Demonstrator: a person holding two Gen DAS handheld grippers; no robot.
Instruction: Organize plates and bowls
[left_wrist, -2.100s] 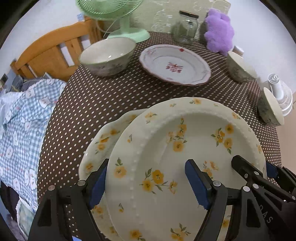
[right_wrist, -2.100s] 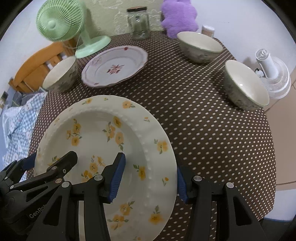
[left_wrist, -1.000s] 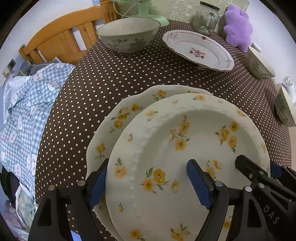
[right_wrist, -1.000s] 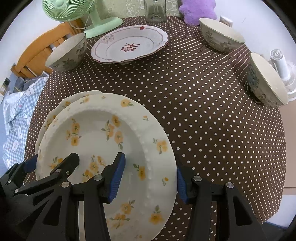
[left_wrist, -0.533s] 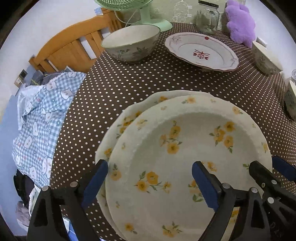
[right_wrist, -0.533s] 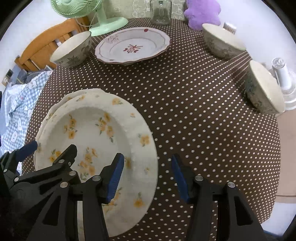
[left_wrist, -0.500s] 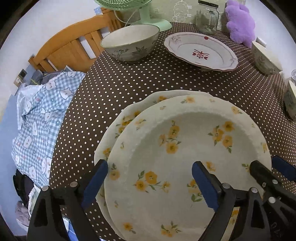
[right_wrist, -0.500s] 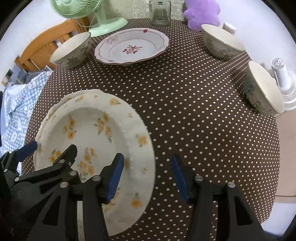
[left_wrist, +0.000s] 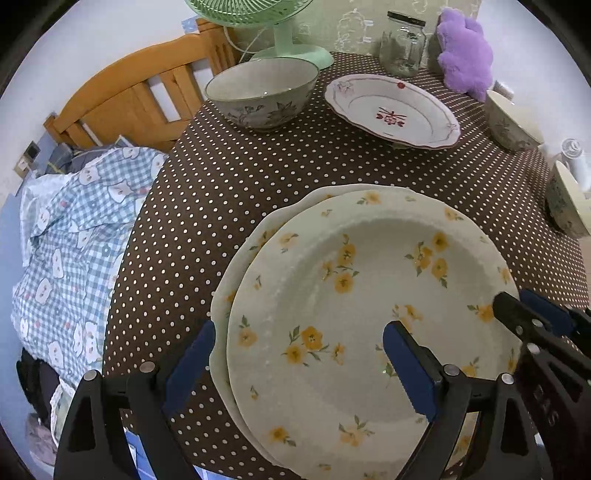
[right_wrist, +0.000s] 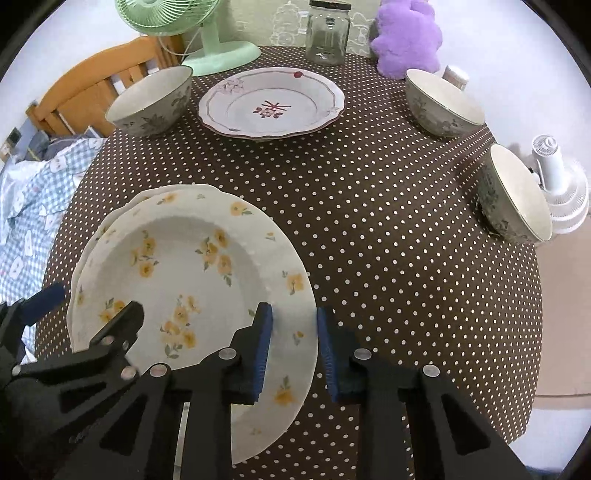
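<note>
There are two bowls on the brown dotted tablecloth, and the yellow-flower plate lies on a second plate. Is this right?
Not quite: the right wrist view shows three grey floral bowls on the brown dotted tablecloth. The yellow-flower plate does lie on a second plate.

A cream plate with yellow flowers lies stacked on a second, matching plate, whose scalloped rim shows at the left. Farther back sits a white plate with a red motif. Three grey floral bowls stand upright: one left, two right.
</note>
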